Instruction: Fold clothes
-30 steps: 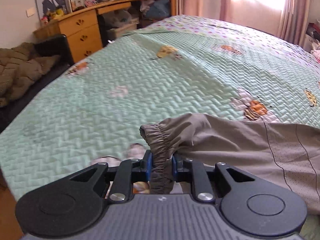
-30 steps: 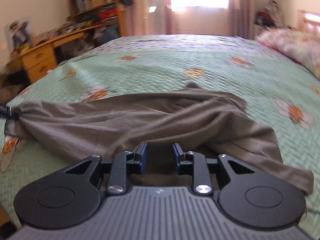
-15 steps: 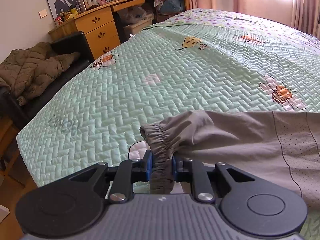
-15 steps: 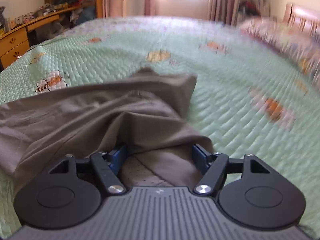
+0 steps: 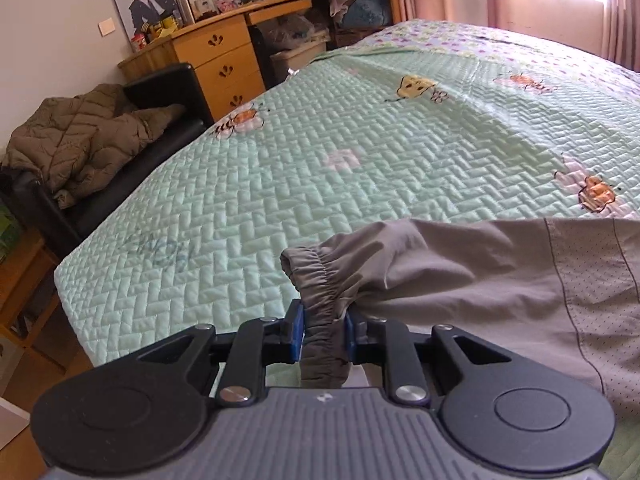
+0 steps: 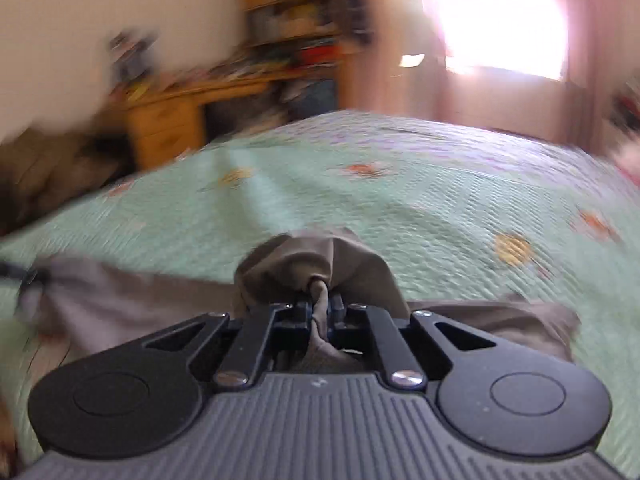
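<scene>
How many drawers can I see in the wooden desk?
3, stacked in the desk left of the bed: top, middle, bottom. More may be hidden.

A green quilted bedspread (image 5: 304,184) covers the bed; past its left edge, a brown jacket (image 5: 80,140) lies on a black sofa (image 5: 168,84) beside wooden drawers (image 5: 224,68).

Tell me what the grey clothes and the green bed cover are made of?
The grey garment with the gathered elastic edge looks like thin, matte woven or synthetic cloth: it drapes softly, and one panel shows tiny dots, maybe mesh. The mint-green bedspread with bee pictures looks like padded, quilted fabric with a slight sheen, going by its stitched zigzag pattern. The exact fibre can't be told.
</scene>
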